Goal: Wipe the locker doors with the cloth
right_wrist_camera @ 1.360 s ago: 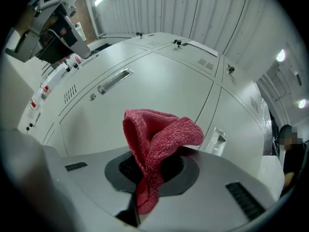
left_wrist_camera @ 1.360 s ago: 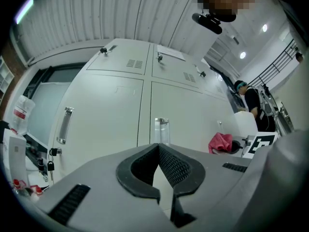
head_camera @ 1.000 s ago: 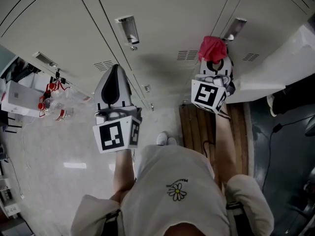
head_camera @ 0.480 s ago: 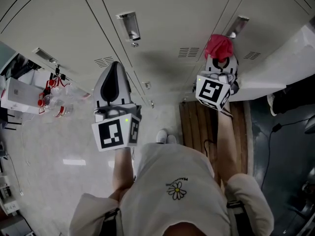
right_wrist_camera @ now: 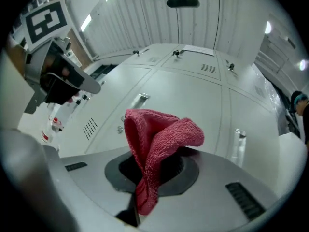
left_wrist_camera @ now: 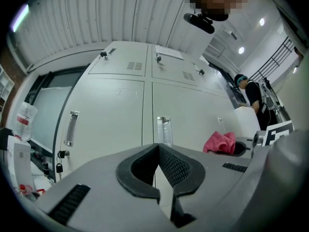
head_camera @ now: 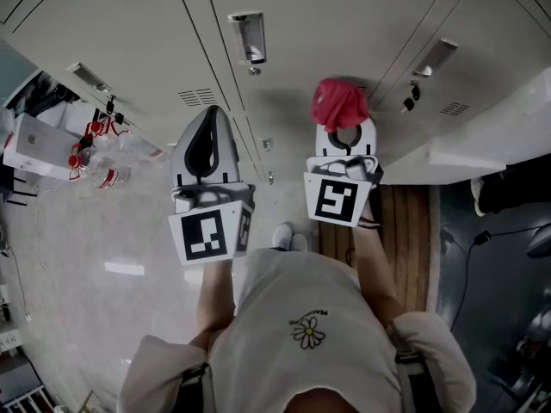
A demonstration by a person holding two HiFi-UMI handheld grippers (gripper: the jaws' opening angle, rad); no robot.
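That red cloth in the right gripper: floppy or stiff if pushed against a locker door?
Probably floppy: the red cloth folds and droops from the shut right gripper. Likely light, since one pinch holds it up. Its fuzzy weave should drag on the locker door.

Grey left gripper (head_camera: 207, 126) and right gripper (head_camera: 344, 131) (black-white marker cubes (head_camera: 207, 236)), daisy-printed shirt (head_camera: 310, 304).

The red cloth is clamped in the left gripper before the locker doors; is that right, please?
No: the red cloth is clamped in the right gripper before the locker doors, as the right gripper view shows.
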